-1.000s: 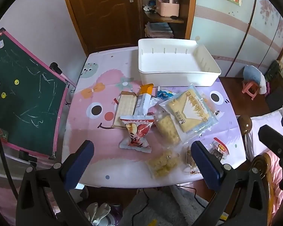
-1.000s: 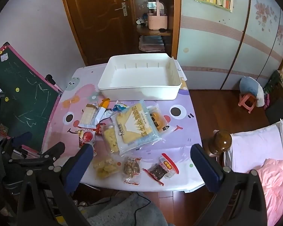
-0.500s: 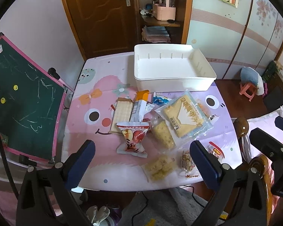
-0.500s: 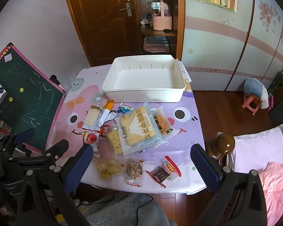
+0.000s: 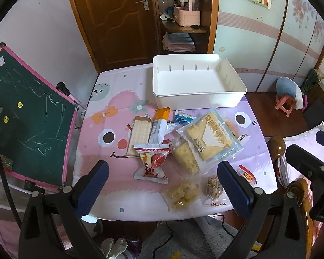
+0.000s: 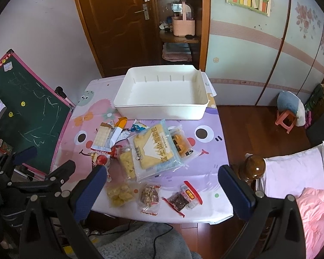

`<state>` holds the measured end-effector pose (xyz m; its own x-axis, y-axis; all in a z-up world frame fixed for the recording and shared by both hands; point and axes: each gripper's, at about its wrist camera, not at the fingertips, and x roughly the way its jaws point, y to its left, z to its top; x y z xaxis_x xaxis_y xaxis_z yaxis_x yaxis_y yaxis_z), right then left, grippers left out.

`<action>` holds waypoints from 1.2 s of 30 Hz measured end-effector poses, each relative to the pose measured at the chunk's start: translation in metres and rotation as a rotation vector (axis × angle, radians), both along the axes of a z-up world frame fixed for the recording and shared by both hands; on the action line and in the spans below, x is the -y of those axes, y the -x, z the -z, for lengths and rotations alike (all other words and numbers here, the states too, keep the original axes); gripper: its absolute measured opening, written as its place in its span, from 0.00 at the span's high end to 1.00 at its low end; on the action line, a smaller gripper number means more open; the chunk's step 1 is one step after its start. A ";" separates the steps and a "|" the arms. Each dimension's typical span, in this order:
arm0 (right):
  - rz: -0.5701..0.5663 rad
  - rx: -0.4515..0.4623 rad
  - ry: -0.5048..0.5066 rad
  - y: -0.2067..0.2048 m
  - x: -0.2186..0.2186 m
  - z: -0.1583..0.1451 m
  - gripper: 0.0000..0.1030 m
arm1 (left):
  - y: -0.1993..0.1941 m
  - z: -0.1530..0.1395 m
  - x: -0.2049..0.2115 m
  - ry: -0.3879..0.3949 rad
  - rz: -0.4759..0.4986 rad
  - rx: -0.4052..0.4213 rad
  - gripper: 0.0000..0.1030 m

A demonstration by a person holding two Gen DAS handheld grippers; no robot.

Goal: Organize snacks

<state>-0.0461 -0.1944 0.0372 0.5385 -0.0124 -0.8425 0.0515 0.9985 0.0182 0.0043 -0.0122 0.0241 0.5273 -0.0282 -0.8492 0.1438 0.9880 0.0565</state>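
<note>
both grippers' fingers apart above snacks [image 5: 183,151], bin [image 5: 196,82] empty.

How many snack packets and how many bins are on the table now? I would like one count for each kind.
Snack packets: 10 told apart; the pile overlaps, so more may hide
White bin: 1
Total: 11

Both views have pulled back: the white bin [image 5: 196,82] and snack packets [image 6: 153,151] sit lower in frame, with more door showing above.
</note>
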 end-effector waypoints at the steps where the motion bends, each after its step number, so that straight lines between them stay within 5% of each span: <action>1: 0.000 0.000 0.001 0.000 0.001 0.000 0.00 | 0.000 0.000 0.000 0.002 0.002 0.000 0.02; 19: -0.004 -0.016 -0.025 -0.007 0.003 0.004 0.00 | -0.012 0.014 -0.003 0.019 -0.004 -0.050 0.02; 30: -0.072 -0.065 -0.058 -0.029 0.002 0.035 0.02 | -0.034 0.045 -0.028 0.029 -0.027 -0.076 0.02; 36: -0.119 -0.088 0.016 -0.053 0.002 0.068 0.02 | -0.053 0.075 -0.049 0.112 -0.043 -0.142 0.02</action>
<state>0.0070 -0.1968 -0.0309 0.4612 0.0333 -0.8867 -0.0668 0.9978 0.0027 0.0569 0.0368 -0.0504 0.4052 -0.1068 -0.9080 0.1000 0.9924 -0.0721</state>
